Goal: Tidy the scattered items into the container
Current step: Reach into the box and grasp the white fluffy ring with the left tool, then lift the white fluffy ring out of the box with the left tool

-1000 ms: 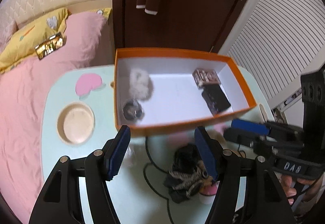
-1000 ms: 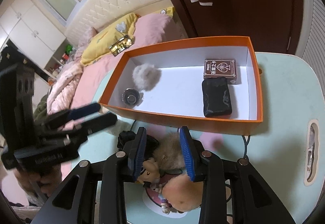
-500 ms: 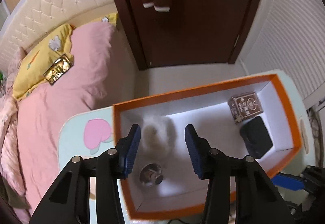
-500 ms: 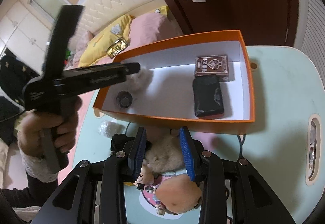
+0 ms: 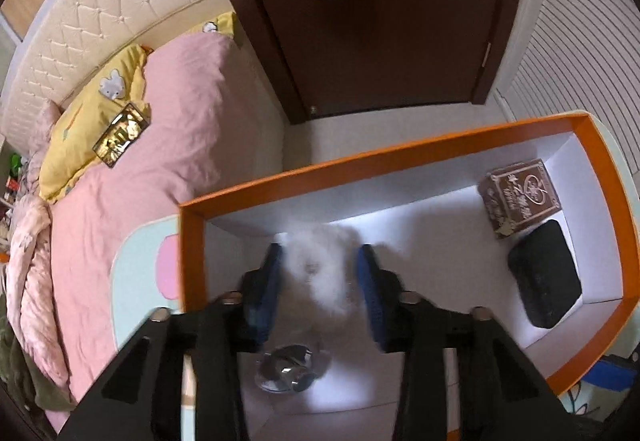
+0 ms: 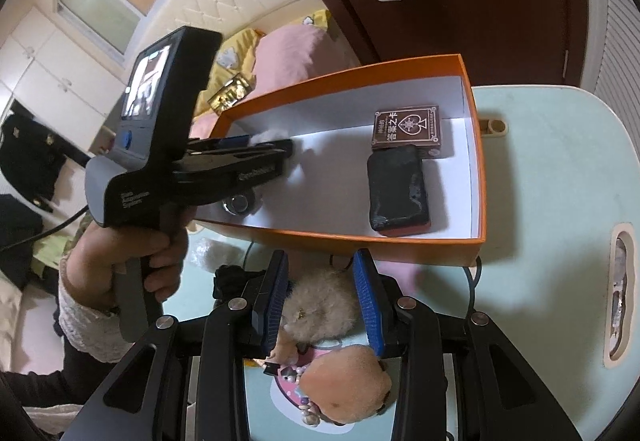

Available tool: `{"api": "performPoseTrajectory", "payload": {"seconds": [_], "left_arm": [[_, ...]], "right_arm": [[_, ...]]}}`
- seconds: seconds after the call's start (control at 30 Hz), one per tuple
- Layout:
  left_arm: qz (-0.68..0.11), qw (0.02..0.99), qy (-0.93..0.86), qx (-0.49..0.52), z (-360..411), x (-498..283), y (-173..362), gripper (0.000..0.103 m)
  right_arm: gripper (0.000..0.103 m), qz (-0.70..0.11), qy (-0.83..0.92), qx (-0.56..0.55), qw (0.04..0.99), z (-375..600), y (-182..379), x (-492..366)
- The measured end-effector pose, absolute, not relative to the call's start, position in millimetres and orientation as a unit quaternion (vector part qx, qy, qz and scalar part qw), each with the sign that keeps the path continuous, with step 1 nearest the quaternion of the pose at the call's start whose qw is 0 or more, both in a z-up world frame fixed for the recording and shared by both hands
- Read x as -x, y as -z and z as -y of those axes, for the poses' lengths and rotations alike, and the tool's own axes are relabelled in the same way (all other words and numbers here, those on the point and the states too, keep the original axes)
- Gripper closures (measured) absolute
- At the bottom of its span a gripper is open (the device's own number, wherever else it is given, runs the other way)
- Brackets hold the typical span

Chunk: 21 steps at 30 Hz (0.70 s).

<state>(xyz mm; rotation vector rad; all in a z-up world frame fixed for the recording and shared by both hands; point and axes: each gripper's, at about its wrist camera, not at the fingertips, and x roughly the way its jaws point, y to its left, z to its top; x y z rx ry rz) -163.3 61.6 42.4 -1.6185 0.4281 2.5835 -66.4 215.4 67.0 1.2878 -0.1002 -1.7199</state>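
Desk [image 6: 552, 177] in pale green carries everything, with a pink bed [image 5: 168, 169] beyond it to the left gripper's left. Straight ahead of the right gripper [image 6: 320, 297] sits the orange box [image 6: 478, 177], white inside. The left gripper [image 5: 320, 281], held in a hand [image 6: 120, 265], reaches down into the box's left end; its jaws are closing around a white fluffy ball [image 5: 320, 273] that lies between the blue pads, though whether the pads press it yet cannot be told. Just below that gripper's tips a small shiny metal cup [image 5: 290, 367] rests on the box floor. Well to its right, at the box's other end, a black pouch [image 6: 398, 193] lies touching a brown card box [image 6: 408, 127] behind it. The right gripper hovers over the desk in front of the box, jaws partly apart on either side of a beige fluffy toy [image 6: 320, 305], and contact is unclear. Nearer the camera lies a peach plush ball [image 6: 346, 385] with beads.
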Motion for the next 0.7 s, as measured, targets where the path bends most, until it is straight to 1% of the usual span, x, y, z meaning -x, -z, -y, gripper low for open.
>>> {"api": "performPoseTrajectory", "payload": {"seconds": [0.1, 0.2, 0.27, 0.37, 0.53, 0.7], "left_arm": [[-0.113, 0.052, -0.842, 0.525, -51, 162, -48, 0.078], [-0.113, 0.057, -0.844, 0.520, -50, 160, -48, 0.078], [-0.095, 0.069, -0.848, 0.518, -48, 157, -52, 0.078], [-0.041, 0.107, -0.850, 0.514, -41, 149, -67, 0.078], [0.001, 0.139, -0.861, 0.490, -30, 128, -99, 0.078], [0.034, 0.151, -0.867, 0.473, -12, 104, -117, 0.078]], "right_arm": [[0.069, 0.037, 0.703, -0.528, 0.475, -215, -66, 66], [0.069, 0.026, 0.699, -0.528, 0.482, -215, -66, 66], [0.069, 0.025, 0.700, -0.526, 0.483, -215, -67, 66], [0.069, 0.024, 0.702, -0.524, 0.482, -216, -70, 65], [0.069, 0.017, 0.703, -0.520, 0.484, -216, -78, 66], [0.069, -0.005, 0.714, -0.498, 0.491, -209, -97, 73]]}}
